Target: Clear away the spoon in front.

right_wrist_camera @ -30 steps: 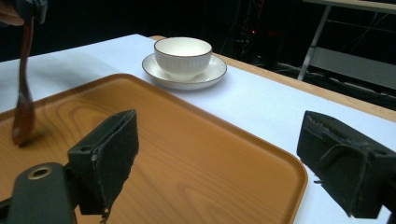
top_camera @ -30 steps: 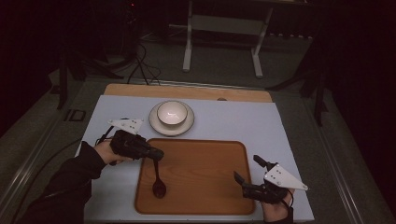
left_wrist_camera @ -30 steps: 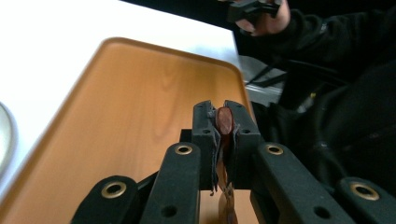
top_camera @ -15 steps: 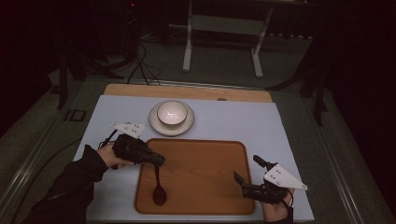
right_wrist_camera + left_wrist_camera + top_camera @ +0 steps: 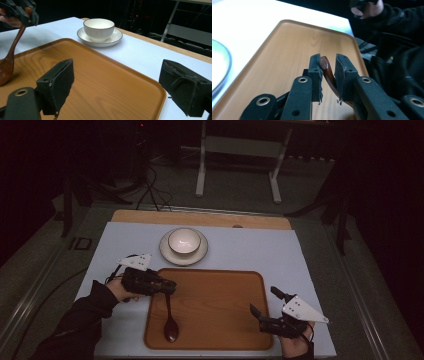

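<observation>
A dark brown wooden spoon (image 5: 170, 332) lies with its bowl on the wooden tray (image 5: 220, 295), handle rising toward my left gripper (image 5: 172, 287). In the left gripper view the handle tip (image 5: 325, 68) stands between the jaws (image 5: 328, 62), leaning on the left pad with a gap to the right pad. These jaws have just been opening. My right gripper (image 5: 262, 301) rests at the tray's near right corner, jaws wide apart (image 5: 122, 82) with nothing between them. The right gripper view shows the spoon (image 5: 7, 65) hanging from the left gripper (image 5: 25, 11).
A white bowl (image 5: 184, 241) sits on a white saucer (image 5: 167, 255) just beyond the tray, on the pale blue table top (image 5: 300, 265). A wooden strip edges the table's far side. A dark sleeve comes in at the bottom left.
The left gripper has sunk a little with the spoon, whose bowl has slid toward the tray's near edge. The right gripper has kept still.
</observation>
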Motion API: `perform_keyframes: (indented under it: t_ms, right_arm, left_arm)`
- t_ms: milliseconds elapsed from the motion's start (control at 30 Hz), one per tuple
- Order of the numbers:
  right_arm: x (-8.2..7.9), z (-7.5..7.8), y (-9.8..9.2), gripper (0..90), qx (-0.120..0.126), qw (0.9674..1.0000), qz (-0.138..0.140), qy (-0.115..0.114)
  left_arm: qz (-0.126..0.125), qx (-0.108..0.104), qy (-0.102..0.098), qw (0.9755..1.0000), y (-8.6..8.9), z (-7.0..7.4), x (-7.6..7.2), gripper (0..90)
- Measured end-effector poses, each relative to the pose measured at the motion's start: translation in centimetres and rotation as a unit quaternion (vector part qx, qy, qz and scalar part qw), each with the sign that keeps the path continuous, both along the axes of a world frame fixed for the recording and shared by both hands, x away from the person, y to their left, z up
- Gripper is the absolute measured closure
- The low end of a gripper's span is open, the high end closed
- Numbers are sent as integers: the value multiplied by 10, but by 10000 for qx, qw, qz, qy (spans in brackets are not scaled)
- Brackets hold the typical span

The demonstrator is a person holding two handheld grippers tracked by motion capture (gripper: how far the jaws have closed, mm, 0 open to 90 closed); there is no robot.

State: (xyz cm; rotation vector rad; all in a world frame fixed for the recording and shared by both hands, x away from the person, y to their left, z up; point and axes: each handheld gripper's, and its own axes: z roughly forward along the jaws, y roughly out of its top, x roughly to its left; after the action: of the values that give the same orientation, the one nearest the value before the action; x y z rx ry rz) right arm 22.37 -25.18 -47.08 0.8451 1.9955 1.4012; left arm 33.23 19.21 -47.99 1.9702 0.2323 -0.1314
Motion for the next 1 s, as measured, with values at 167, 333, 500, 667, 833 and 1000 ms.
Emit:
perform_keyframes:
  t_ms: [167,333,500,667,833,1000]
  right_arm:
    - [0,0,0,127,-6,10000,9,11]
    - [0,0,1,128,-11,10000,29,42]
    - [0,-1,1,129,-14,10000,51,66]
    - [1,-1,1,129,-14,10000,65,74]
    - [1,-1,1,130,-20,9999,79,96]
    - [1,-2,1,131,-22,9999,94,123]
  left_arm:
    - [123,-67,52,9999,1,-6,1,740]
    - [307,-29,9,9995,-2,-14,3,718]
    - [443,30,-188,9988,-6,-20,3,680]
    - [590,51,-146,9981,-8,-28,5,655]
    - [744,87,-171,9970,-10,-36,7,626]
    - [887,211,-261,9955,-15,-45,8,591]
